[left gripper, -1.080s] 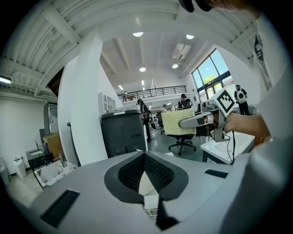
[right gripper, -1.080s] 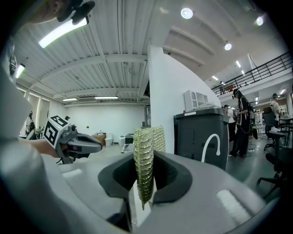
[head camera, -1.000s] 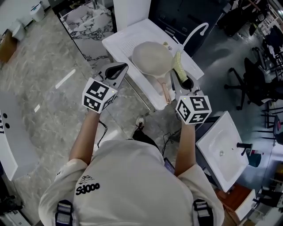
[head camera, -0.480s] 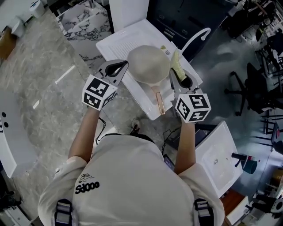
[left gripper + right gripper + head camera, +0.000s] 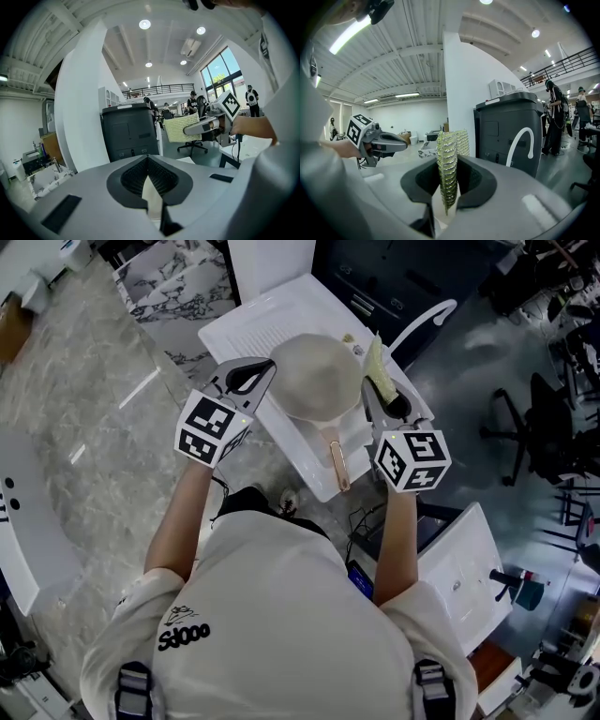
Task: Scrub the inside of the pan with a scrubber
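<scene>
**Scrubbing not started yet**

The round cream pan (image 5: pixel 317 376) w/ copper-colour handle lies in the white sink basin (image 5: pixel 246 322); no gripper holds it. R gripper (image 5: pixel 448 187) pinches the yellow-green knitted scrubber (image 5: pixel 450 154) by its edge, up in the air near the pan's right rim, apparently not touching. L gripper (image 5: pixel 148 159) is pressed together w/ nothing inside. All the scrubbing is still left, imo.

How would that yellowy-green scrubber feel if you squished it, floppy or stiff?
Probably soft and squashy: the scrubber looks knitted and pinches thin in the right gripper. Likely light and a bit springy, since its free end stands up without drooping.
</scene>
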`<state>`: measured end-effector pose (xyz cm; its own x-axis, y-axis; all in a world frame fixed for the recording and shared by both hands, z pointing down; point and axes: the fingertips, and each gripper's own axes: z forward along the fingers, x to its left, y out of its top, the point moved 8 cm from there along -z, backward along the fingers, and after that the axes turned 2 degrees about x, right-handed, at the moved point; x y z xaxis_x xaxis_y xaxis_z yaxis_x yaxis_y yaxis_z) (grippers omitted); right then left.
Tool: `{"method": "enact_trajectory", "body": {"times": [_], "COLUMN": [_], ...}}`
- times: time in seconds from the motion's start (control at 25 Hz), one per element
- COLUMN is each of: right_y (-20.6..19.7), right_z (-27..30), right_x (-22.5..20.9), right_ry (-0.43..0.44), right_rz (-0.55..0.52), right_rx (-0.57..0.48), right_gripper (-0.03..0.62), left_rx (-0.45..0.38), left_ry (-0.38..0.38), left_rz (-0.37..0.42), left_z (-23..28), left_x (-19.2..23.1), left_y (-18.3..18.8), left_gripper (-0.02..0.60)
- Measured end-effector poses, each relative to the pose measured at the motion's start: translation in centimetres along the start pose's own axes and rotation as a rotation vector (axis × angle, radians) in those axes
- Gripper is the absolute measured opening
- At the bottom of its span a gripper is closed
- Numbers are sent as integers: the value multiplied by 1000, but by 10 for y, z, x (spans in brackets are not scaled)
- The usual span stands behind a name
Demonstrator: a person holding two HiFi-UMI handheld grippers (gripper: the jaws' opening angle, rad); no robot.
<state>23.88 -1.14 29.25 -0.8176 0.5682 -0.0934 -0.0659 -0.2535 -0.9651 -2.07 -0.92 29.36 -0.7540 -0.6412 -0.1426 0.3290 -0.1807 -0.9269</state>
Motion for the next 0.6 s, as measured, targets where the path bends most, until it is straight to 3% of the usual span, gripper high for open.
{"method": "enact_trajectory", "body": {"times": [0.28,0.6], "right_y": [-1,-3], "right_z": [21,57], "right_x": [-5,-5], "right_ry": [-31,-82], "right_rz": [-8,-11], "right_rx": [25,102], "right_gripper": [75,75], "left_rx": [-6,6], "left_ry": [-22,-117], "left_rz": [-7,7], "left_z": [20,50], "left_x": [29,74], "left_y": [-6,-15], "left_gripper": [6,5]}}
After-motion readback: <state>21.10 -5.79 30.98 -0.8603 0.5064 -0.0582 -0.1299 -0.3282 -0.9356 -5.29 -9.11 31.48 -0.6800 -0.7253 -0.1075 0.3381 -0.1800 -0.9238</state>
